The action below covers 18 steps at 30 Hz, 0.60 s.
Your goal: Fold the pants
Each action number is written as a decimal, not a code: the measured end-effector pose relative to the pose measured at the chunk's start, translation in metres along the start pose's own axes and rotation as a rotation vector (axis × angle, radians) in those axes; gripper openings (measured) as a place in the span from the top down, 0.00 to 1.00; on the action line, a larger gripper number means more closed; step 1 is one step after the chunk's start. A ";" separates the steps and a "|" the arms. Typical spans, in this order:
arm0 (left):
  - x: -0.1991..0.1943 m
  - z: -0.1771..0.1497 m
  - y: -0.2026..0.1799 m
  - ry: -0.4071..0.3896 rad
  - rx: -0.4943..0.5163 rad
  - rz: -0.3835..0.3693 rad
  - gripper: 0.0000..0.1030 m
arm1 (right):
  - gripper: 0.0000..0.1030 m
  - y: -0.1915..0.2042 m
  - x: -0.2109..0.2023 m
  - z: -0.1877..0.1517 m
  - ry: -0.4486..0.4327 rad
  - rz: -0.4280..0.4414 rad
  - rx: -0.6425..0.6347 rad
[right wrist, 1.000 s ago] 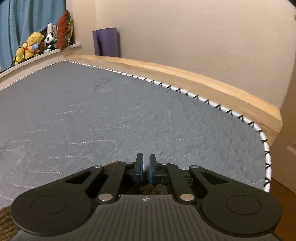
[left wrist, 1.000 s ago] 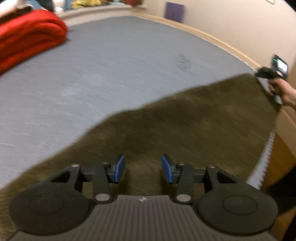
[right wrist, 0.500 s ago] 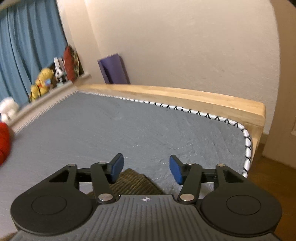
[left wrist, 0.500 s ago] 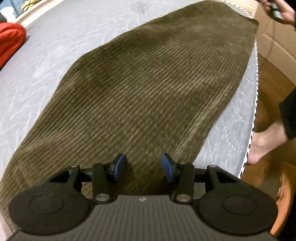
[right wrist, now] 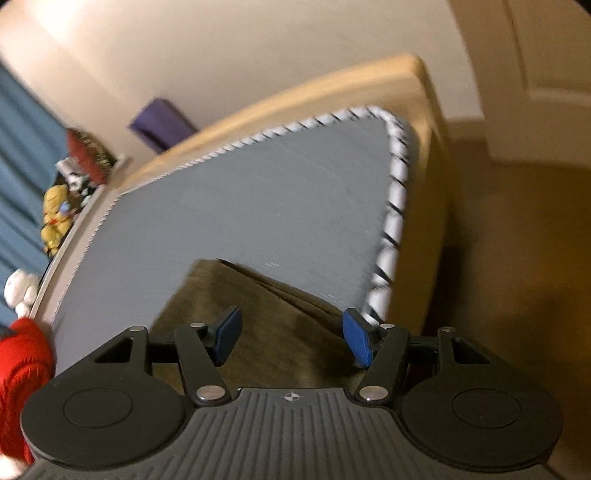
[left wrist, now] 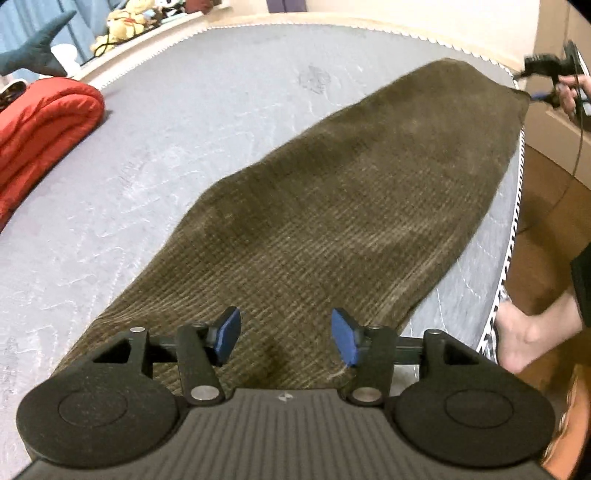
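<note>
Pants (left wrist: 332,221): olive-brown corduroy, laid flat lengthwise on the grey mattress (left wrist: 166,140), running from the near end under the left gripper out to the far corner by the right one. They sit close to the mattress's right edge, with a strip of grey showing between cloth and the black-and-white piping (left wrist: 511,229).

Left gripper (left wrist: 286,338): released, blue pads wide apart, nothing between them. It hovers over the near end of the pants; the cloth fills the gap between the fingers and extends past both. Whether the fingers touch the cloth cannot be told.

Right gripper (right wrist: 291,338): also released, pads spread, nothing gripped. In the right wrist view the far end of the pants (right wrist: 258,317) lies below and between the fingers, its folded edge running diagonally toward the mattress corner (right wrist: 391,125). That view is motion-blurred. In the left wrist view the right gripper (left wrist: 546,83) appears at the pants' far corner, held in the person's hand (left wrist: 576,92); contact with the cloth is not clear.

Surroundings: red blanket (left wrist: 40,122) folded on the mattress, well apart from the pants on the left. Stuffed toys (left wrist: 122,22) on the ledge beyond the mattress. A bare foot (left wrist: 524,336) on the floor beside the bed's right edge.
</note>
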<state>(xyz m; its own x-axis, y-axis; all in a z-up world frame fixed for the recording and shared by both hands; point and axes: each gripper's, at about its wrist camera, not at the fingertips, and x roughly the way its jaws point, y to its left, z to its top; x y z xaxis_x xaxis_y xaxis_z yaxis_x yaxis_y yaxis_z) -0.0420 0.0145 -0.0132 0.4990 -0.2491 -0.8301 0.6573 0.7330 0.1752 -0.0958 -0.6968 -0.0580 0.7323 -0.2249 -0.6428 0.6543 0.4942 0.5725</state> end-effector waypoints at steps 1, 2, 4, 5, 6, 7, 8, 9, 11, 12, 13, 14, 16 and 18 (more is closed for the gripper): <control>0.001 0.001 0.001 0.001 -0.003 0.003 0.41 | 0.39 -0.005 0.003 -0.001 0.017 -0.008 0.022; 0.002 0.000 0.002 0.004 -0.005 0.008 0.41 | 0.39 -0.010 0.006 -0.002 0.029 -0.018 0.040; 0.003 -0.001 0.004 0.013 -0.005 0.020 0.41 | 0.39 -0.014 0.011 -0.004 0.049 -0.012 0.060; 0.004 -0.001 0.006 0.017 -0.009 0.027 0.41 | 0.39 -0.015 0.016 -0.006 0.068 0.001 0.065; 0.006 -0.002 0.006 0.019 -0.015 0.033 0.41 | 0.39 -0.015 0.020 -0.005 0.086 0.011 0.069; 0.007 -0.001 0.008 0.019 -0.023 0.040 0.41 | 0.40 -0.015 0.024 -0.006 0.103 0.021 0.071; 0.008 -0.001 0.009 0.018 -0.030 0.047 0.41 | 0.41 -0.014 0.029 -0.007 0.116 0.027 0.066; 0.008 0.000 0.011 0.016 -0.040 0.051 0.41 | 0.43 -0.013 0.033 -0.009 0.122 0.027 0.058; 0.009 0.001 0.014 0.013 -0.054 0.053 0.41 | 0.44 -0.010 0.038 -0.011 0.120 0.022 0.046; 0.009 0.001 0.014 0.011 -0.059 0.055 0.41 | 0.45 -0.008 0.039 -0.012 0.114 0.017 0.040; 0.008 0.001 0.015 0.009 -0.062 0.057 0.41 | 0.49 -0.008 0.040 -0.012 0.110 0.012 0.038; 0.009 0.002 0.016 0.006 -0.065 0.060 0.41 | 0.60 -0.007 0.041 -0.012 0.106 -0.004 0.043; 0.008 0.003 0.016 -0.001 -0.071 0.064 0.41 | 0.72 -0.010 0.038 -0.012 0.092 -0.041 0.071; 0.007 0.005 0.019 -0.009 -0.079 0.067 0.41 | 0.82 -0.008 0.029 -0.013 0.054 -0.037 0.107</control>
<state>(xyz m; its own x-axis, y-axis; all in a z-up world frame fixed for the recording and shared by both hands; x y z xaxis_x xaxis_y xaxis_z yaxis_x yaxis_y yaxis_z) -0.0235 0.0235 -0.0130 0.5460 -0.2031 -0.8128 0.5756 0.7959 0.1878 -0.0822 -0.6962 -0.0873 0.6977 -0.1941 -0.6896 0.6994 0.3932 0.5969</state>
